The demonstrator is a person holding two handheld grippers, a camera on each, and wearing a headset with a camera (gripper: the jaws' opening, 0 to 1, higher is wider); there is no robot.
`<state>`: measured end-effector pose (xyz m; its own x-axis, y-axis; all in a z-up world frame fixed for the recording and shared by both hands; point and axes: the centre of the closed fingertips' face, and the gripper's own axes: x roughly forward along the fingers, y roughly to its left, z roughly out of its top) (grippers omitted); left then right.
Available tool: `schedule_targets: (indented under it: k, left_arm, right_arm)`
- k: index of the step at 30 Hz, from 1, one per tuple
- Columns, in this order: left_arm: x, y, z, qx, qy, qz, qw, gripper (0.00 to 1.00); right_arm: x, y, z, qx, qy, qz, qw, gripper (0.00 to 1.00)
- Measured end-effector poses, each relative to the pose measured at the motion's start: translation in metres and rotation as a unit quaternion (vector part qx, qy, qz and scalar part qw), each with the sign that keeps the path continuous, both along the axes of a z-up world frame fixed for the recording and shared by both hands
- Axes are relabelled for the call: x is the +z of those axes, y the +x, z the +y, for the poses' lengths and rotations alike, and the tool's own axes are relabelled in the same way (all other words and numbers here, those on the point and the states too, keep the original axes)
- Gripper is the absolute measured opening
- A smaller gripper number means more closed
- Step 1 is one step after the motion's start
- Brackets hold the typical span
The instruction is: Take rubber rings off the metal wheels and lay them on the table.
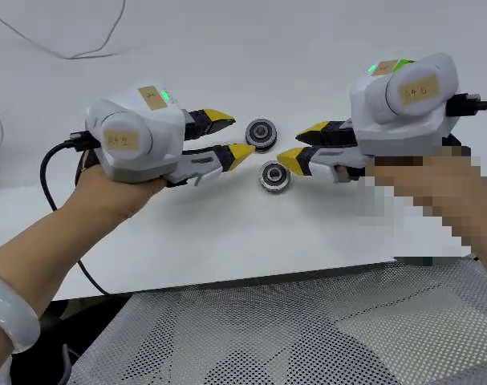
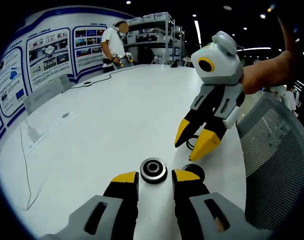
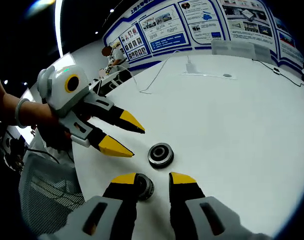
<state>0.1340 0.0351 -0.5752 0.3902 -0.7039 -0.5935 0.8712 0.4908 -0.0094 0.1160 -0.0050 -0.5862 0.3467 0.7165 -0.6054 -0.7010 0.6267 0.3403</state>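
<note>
Looks like a lab or demo hall at some tech outfit, definitely not a home. Straight ahead of the left gripper (image 1: 233, 135), a long white table (image 2: 106, 115) runs off toward blue-framed info boards (image 2: 89, 47) on the wall. There are storage racks (image 2: 159, 30) stacked with boxes and strip lights (image 2: 197, 31) overhead. A mesh office chair (image 2: 277, 165) sits off to that gripper's right.

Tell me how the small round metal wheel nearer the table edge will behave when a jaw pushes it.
The nearer metal wheel lies flat on the white table, so it would probably slide rather than roll. Being metal, it is likely heavy for its size. Its black rubber ring may drag.
</note>
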Motion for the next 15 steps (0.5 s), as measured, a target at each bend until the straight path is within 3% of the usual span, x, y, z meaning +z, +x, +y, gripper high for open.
schedule_targets:
  k: [15]
  left_arm:
    - [-0.014,0.013,-0.015,-0.016,0.020,0.005,0.9997,0.17]
  right_arm:
    - [-0.006,0.010,0.006,-0.031,0.040,0.026,0.9984,0.24]
